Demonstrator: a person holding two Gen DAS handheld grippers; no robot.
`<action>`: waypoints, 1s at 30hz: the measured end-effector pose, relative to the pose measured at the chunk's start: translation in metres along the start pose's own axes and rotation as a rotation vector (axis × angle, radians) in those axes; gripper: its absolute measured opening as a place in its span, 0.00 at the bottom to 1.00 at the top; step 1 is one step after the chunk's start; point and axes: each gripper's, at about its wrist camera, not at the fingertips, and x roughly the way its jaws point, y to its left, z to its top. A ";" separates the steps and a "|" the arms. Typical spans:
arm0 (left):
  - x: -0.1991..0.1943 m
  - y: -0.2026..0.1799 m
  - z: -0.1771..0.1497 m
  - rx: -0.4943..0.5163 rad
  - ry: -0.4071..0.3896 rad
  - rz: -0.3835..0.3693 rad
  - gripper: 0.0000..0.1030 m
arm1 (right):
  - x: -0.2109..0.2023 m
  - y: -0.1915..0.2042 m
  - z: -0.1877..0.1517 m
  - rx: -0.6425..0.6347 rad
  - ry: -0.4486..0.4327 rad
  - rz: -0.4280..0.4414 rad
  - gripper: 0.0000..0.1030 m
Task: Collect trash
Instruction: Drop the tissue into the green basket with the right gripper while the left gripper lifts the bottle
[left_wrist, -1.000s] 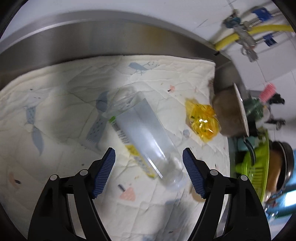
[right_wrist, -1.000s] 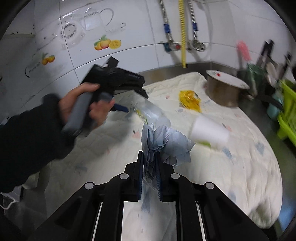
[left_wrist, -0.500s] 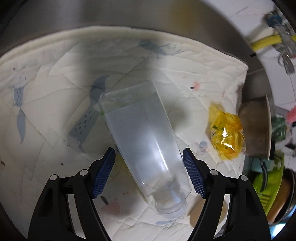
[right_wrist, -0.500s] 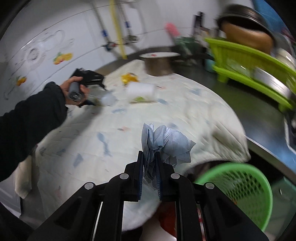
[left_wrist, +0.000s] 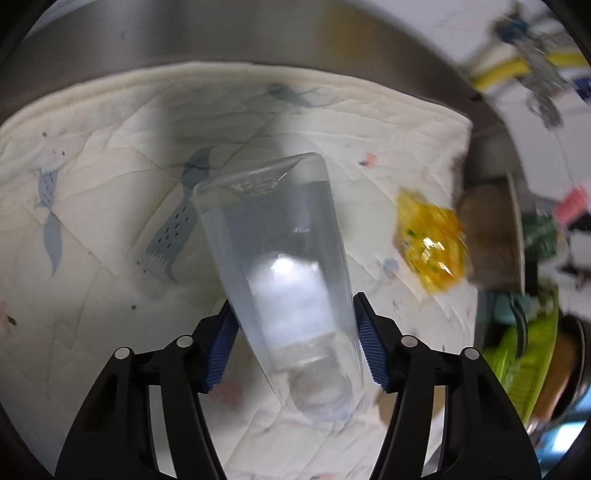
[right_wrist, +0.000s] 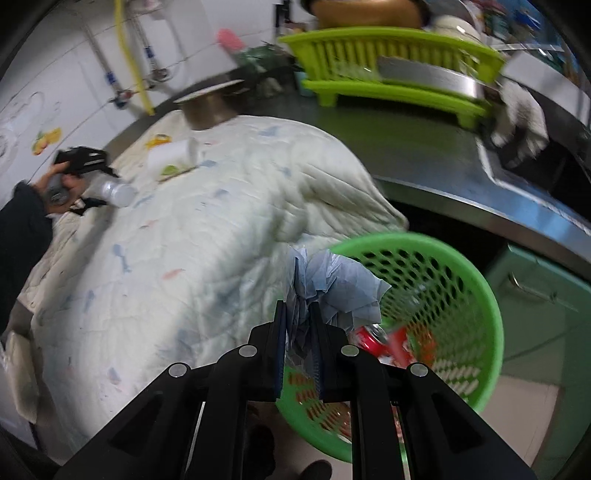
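The left gripper (left_wrist: 293, 343) is clamping a clear plastic bottle (left_wrist: 284, 269) over the quilted cloth (left_wrist: 92, 240), its pads pressing both sides. The right gripper (right_wrist: 299, 354) is pinching crumpled blue paper (right_wrist: 332, 291) just above the green basket (right_wrist: 476, 280), where a red can (right_wrist: 384, 339) is lying inside.

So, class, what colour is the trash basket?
Bright green basket, seen best in the right wrist view.

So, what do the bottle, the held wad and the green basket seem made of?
Bottle: clear glossy plastic, since the quilt shows through it.
Wad: probably thin matte paper, pale blue and sharply creased.
Green basket: apparently moulded plastic, with a smooth rim and perforated walls.
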 end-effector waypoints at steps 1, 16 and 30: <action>-0.006 -0.001 -0.004 0.026 -0.006 -0.009 0.57 | 0.001 -0.007 -0.003 0.023 0.003 -0.014 0.12; -0.056 -0.003 -0.073 0.304 0.012 -0.077 0.52 | 0.010 -0.070 -0.037 0.221 0.034 -0.126 0.17; -0.090 -0.034 -0.152 0.481 0.137 -0.256 0.51 | 0.002 -0.077 -0.043 0.232 0.017 -0.142 0.53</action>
